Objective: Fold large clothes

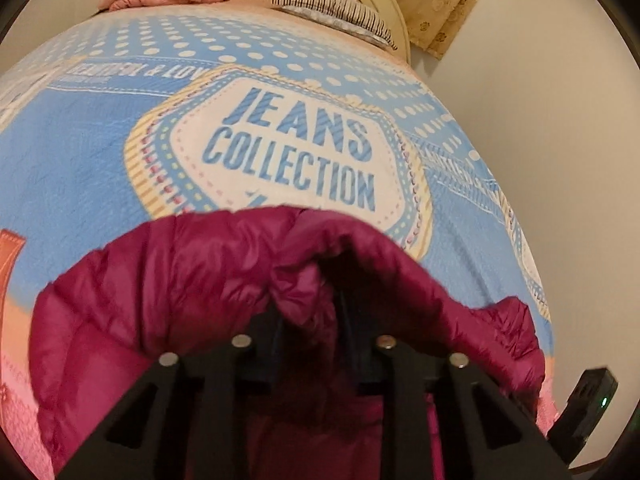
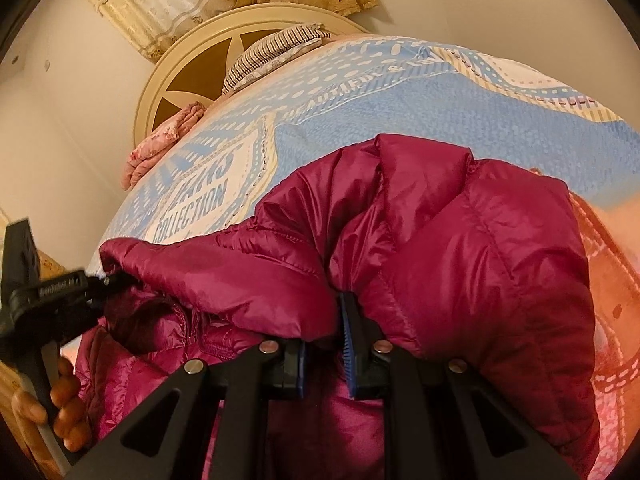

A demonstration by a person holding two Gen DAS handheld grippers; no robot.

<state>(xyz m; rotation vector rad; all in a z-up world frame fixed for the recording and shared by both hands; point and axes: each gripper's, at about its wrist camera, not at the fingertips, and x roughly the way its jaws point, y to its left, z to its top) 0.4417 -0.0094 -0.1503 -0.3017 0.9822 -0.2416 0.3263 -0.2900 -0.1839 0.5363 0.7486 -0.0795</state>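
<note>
We had the magenta puffer jacket (image 2: 460, 248) bunched at the near edge of the bed (image 1: 100, 152), on the blue printed blanket. The right gripper (image 2: 326, 328) was clamped on a puffy fold, and the left gripper (image 1: 312, 320) had closed on another fold nearer the bed's side edge. We judged the jacket light, soft and springy, its shiny shell slippery. Seams and hems seemed the best places to hold, since padded panels could slide out.

Blanket (image 1: 100, 152) print: "JEANS COLLECTION" on white badge; "& LOV" strip above.
</note>
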